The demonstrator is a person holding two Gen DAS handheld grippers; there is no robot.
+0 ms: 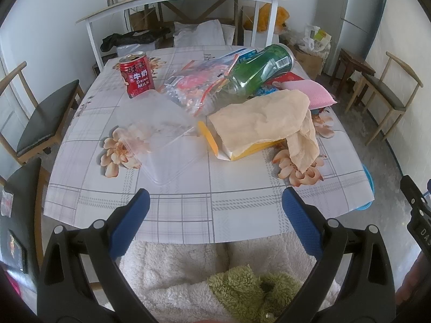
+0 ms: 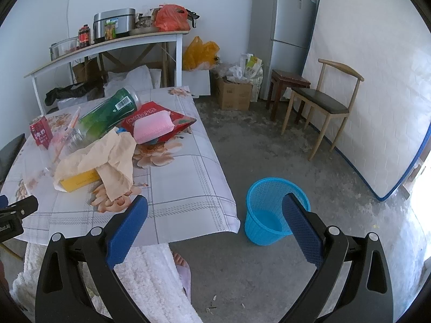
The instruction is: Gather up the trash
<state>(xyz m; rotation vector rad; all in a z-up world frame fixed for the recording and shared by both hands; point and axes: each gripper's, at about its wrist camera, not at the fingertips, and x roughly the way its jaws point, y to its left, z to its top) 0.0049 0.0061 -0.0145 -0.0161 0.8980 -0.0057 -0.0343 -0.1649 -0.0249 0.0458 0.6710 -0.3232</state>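
Red can [image 1: 137,74] reading "DRINK MILK", left gripper [image 1: 215,203] and right gripper [image 2: 215,210] fingers spread, empty

Blue-padded fingers [image 1: 129,223], black frames

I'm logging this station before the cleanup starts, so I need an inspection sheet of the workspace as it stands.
Surface: table with floral checked cloth, near edge bare.
Job's things: red milk can upright; green bottle lying tilted on wrappers; crumpled beige paper draped over yellow box; clear plastic bag flat; blue wastebasket on the floor, right of the table.
Clutter: pink sponge on a red packet.
Grippers: left gripper open; right gripper open; both hold nothing.
Cables: nothing seen.
Surroundings: fridge, mattress, chair.
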